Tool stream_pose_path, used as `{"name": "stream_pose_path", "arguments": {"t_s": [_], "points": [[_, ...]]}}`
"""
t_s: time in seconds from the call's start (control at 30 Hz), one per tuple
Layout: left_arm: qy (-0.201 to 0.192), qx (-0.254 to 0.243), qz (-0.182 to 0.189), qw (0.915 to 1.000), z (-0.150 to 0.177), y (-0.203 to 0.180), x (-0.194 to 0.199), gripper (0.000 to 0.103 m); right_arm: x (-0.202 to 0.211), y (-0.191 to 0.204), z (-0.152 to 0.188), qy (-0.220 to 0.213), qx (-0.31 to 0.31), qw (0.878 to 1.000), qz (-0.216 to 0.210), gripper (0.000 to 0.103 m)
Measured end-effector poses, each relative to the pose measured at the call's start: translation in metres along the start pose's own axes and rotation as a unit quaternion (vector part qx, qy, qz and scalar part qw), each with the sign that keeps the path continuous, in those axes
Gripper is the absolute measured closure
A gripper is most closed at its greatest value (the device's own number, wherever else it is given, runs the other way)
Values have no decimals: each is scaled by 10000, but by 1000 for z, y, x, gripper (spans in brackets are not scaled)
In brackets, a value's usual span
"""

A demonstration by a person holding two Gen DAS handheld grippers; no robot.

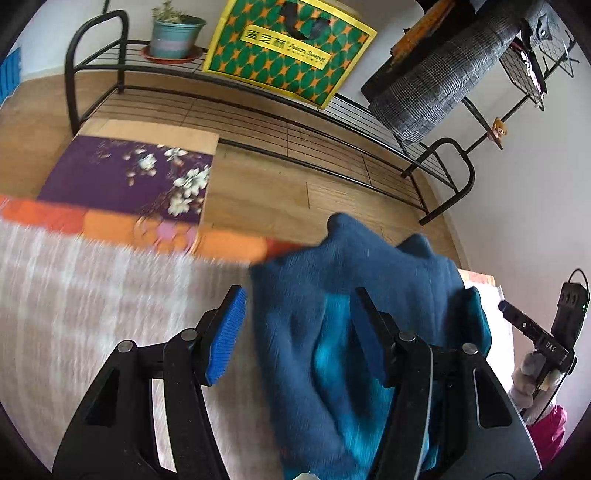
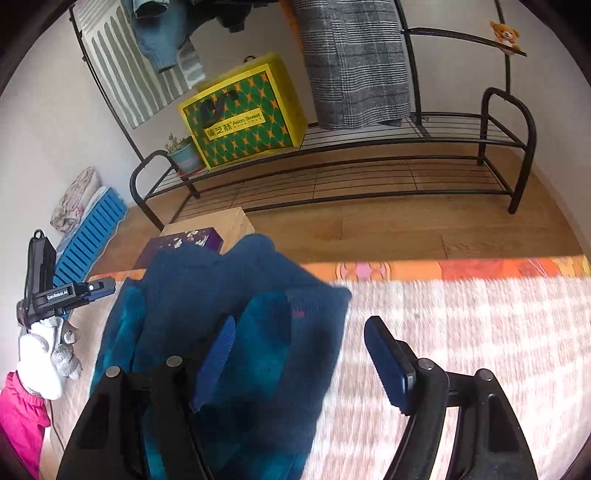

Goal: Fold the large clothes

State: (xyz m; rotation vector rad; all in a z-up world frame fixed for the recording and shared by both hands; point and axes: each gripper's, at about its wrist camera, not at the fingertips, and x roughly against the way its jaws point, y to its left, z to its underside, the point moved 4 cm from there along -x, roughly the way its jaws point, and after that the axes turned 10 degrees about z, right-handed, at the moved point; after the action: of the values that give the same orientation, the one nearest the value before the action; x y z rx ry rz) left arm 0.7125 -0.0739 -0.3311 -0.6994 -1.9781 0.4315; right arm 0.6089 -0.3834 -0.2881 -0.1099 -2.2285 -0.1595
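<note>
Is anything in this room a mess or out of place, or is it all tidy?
One thing stands out: the blue garment lies bunched in a rumpled heap on the pale checked blanket, not spread flat or folded. Both sets of tongs, left and right, are open around it.

A black metal rack (image 2: 369,155) stands on wooden floor (image 2: 406,229) against a white wall (image 1: 535,184), daylight falling across.

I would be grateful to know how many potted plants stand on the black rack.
1. The potted plant stands on the rack's upper shelf beside the yellow-green bag; others may be hidden behind it.
</note>
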Motion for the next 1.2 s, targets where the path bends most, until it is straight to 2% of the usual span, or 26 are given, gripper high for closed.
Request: {"name": "stream_pose_path", "arguments": {"t_s": [0.27, 0.43, 0.5, 0.53, 0.57, 0.63, 0.73, 0.83, 0.93, 1.2], "points": [[387, -457, -166, 9981, -25, -20, -56, 43, -53, 30, -27, 257, 579, 9979, 132, 28], [491, -576, -276, 9967, -24, -23, -79, 43, -82, 44, -24, 544, 758, 9955, 136, 28], [425, -753, -299, 9958, -23, -28, -82, 43, -91, 50, -19, 622, 853, 9941, 238, 39], [374, -826, -329, 9953, -21, -29, -83, 52, -92, 53, -18, 591, 859, 9942, 269, 45], [341, -871, -356, 9950, -20, -31, -84, 69, -91, 56, -17, 504, 857, 9946, 289, 54], [226, -1025, -439, 9935, -16, -35, -83, 88, -86, 59, -17, 405, 885, 9947, 326, 74], [-65, -1300, -537, 9900, -15, -47, -73, 93, -75, 59, -17, 274, 911, 9940, 546, 97], [-290, -1401, -522, 9883, -15, -58, -60, 94, -52, 59, -21, 26, 754, 9959, 492, 99], [-529, -1284, -365, 9896, -17, -69, -36, 95, -26, 64, -25, -192, 759, 9958, 474, 100], [-940, -1463, -163, 9846, 5, -108, 49, 95, 70, 80, -20, -652, 714, 9949, 270, 100]]}}
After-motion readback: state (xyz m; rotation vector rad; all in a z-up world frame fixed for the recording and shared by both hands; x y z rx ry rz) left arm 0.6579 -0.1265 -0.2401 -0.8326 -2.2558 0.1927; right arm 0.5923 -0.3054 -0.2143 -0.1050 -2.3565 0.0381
